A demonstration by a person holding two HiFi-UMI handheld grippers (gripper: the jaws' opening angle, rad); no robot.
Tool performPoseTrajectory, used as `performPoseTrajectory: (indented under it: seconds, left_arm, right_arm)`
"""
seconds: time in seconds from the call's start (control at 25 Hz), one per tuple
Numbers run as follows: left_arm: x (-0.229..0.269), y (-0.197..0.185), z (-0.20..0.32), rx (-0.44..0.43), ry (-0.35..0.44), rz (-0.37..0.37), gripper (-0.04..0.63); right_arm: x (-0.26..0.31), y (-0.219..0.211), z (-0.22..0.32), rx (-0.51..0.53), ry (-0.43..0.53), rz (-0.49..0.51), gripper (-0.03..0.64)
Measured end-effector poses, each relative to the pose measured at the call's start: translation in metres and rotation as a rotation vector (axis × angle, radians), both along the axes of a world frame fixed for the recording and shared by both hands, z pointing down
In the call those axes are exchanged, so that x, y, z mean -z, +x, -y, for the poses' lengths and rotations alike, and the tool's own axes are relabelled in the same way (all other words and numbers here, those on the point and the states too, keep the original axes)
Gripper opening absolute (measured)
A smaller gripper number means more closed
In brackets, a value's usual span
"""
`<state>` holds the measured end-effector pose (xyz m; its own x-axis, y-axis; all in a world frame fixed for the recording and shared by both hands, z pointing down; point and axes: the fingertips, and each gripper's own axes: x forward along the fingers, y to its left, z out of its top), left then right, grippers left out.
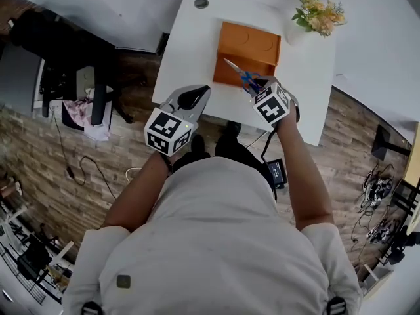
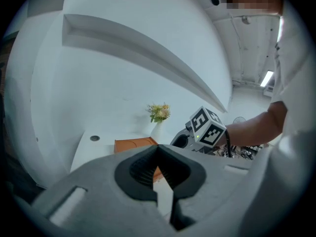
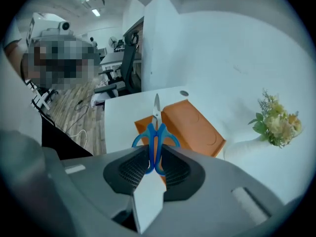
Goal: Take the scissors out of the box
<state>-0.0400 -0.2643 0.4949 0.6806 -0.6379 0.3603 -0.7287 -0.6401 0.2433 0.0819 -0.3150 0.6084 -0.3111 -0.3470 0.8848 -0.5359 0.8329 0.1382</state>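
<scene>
Clamped in the right gripper (image 3: 155, 154): the blue-handled scissors (image 3: 155, 135), pinched at the 2 finger loops, with both pads pressing on the plastic. Runs straight out along the gripper's own line, blades shut together, tip pointing away from the jaws. In the head view, slants from the right gripper (image 1: 257, 87) up and to the left, with the scissors (image 1: 241, 74) crossing over the near part of the orange box (image 1: 252, 44). Looks lifted clear of the orange box (image 3: 200, 127), not resting in it, so judged as out, or very nearly so. Sits on the white table (image 1: 197, 51), that box, beyond both tools.

For the coming move, matters most where bare tabletop lies from the blade tip: to the left of the box in the head view, and on the near side, both within reach of the right hand. Nearer by far, the right hand; no need for a handover.

Left gripper (image 2: 159, 154): jaws drawn together, nothing between them. Hangs at the table's near left edge in the head view (image 1: 190, 98), apart from box and scissors.

No brand, label or legible writing anywhere. Only black-and-white square markers on the 2 gripper cubes, and 2 faint round marks on the orange lid.
</scene>
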Motion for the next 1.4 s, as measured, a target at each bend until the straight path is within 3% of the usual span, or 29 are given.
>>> performPoseTrajectory:
  seconds: [0.68,1.2,1.4]
  left_arm:
    - [0.047,-0.025,-0.051,-0.140,0.107,-0.022,0.003]
    - [0.071,-0.007,-0.083,-0.242,0.135,-0.082,0.003]
    - [0.071,-0.002,-0.092,-0.222,0.144,-0.081,0.003]
  right_arm:
    - [0.115,-0.037,-0.077,-0.283,0.246,0.336,0.095]
    - [0.144,-0.019,-0.139,-0.389,0.335,0.395,0.096]
    - [0.150,-0.010,-0.157,-0.373,0.341,0.420,0.097]
